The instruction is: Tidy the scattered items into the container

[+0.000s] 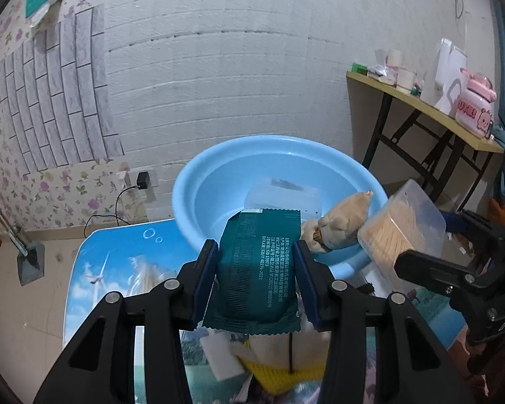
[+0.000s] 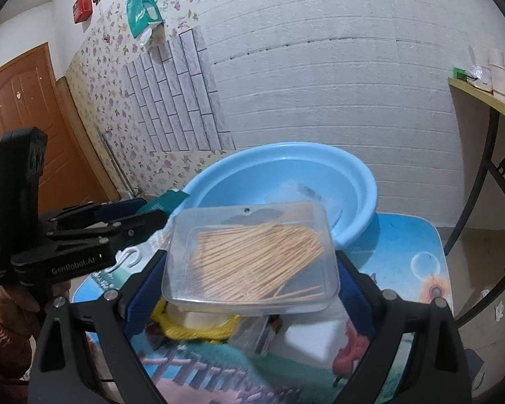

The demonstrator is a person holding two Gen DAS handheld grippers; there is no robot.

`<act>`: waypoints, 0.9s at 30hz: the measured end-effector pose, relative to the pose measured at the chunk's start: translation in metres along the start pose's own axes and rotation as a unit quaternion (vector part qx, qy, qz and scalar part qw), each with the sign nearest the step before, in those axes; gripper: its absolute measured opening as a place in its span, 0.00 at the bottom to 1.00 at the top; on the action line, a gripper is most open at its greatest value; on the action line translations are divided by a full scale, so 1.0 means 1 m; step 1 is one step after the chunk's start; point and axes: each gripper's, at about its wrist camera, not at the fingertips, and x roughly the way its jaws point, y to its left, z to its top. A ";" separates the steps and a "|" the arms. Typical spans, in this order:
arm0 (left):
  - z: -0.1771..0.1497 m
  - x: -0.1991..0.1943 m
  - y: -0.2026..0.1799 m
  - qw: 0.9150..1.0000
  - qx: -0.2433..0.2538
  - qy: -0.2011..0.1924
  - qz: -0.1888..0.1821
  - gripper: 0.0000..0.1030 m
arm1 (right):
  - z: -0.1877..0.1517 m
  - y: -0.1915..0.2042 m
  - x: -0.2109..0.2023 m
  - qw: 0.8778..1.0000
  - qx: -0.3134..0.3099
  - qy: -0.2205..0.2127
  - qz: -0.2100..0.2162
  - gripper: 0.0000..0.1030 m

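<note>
Crinkled dark-green foil forms the sachet (image 1: 257,271), a flat pillow pack with serrated ends and pale print, clamped between the blue pads of the left gripper (image 1: 255,262) and held above the table (image 1: 118,269), just short of the basin's near rim. The basin (image 1: 219,175) is smooth, round, light-blue plastic; a clear flat packet (image 1: 282,195) lies inside, and a tan cloth pouch (image 1: 345,222) leans over its rim. The right gripper (image 2: 252,262) is closed wide on a clear, rounded rectangular plastic box (image 2: 252,256) filled with thin wooden sticks, tilted and raised before the basin (image 2: 286,168). Below both tools, yellow knitted yarn (image 2: 198,330) and a white block (image 2: 313,340) rest on the table's glossy printed surface (image 2: 404,252).
</note>
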 end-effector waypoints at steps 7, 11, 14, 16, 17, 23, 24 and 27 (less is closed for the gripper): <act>0.011 0.026 -0.005 1.000 0.010 0.010 0.002 0.43 | 0.009 -0.014 0.018 1.000 0.003 -0.001 -0.003 0.92; 0.017 0.040 -0.005 1.000 0.013 0.016 0.006 0.44 | 0.013 -0.021 0.028 1.000 0.001 -0.004 -0.009 0.92; 0.018 0.049 -0.003 1.000 0.013 0.022 0.006 0.44 | 0.017 -0.026 0.036 1.000 0.004 -0.003 -0.008 0.92; 0.019 0.054 -0.003 1.000 0.015 0.025 0.006 0.44 | 0.019 -0.026 0.039 1.000 0.000 -0.007 -0.010 0.92; 0.019 0.058 -0.004 0.999 0.015 0.028 0.006 0.44 | 0.020 -0.026 0.041 1.000 -0.004 -0.008 -0.010 0.92; 0.015 0.067 -0.007 0.999 0.020 0.041 0.002 0.48 | 0.023 -0.024 0.054 1.000 -0.012 -0.002 0.007 0.92; 0.014 0.067 -0.008 0.999 0.023 0.040 -0.001 0.55 | 0.023 -0.023 0.054 1.000 -0.015 -0.003 0.012 0.92; 0.014 0.065 -0.013 0.999 0.033 0.040 -0.006 0.68 | 0.021 -0.021 0.053 0.999 -0.013 -0.004 0.039 0.92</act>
